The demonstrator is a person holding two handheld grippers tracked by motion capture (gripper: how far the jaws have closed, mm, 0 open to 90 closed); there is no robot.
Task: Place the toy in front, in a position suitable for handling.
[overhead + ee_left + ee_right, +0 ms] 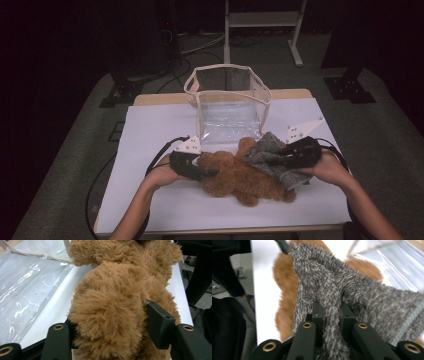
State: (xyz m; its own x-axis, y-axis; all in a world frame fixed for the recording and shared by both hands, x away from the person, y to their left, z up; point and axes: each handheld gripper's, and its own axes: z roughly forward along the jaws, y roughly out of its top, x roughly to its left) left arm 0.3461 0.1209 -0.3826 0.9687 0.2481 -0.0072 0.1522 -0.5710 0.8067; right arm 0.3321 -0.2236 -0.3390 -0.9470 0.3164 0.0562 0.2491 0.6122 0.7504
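Brown plush teddy bear (240, 177) lies near the table's front edge, its limb clamped by the left gripper (110, 332). Right gripper (332, 315), nearly closed, pinches the grey fuzzy knitted garment (352, 290); draw it evenly over the bear, keeping both grips firm.

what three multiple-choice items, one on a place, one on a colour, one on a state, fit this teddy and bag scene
1. Where does the clear plastic bag with cream trim stand?
A. on the table beyond the fluffy brown teddy bear
B. on the floor
C. on top of the bear

2. What colour is the fuzzy knitted garment?
A. red
B. grey
C. blue

3. What is the right gripper doing?
A. hanging open above the table
B. gripping the bag's rim
C. pinching a fold of the garment

Answers: 1 A, the high view shows the bag behind the bear; 2 B, its pile is grey; 3 C, the right gripper view shows its jaws closed on grey fabric.
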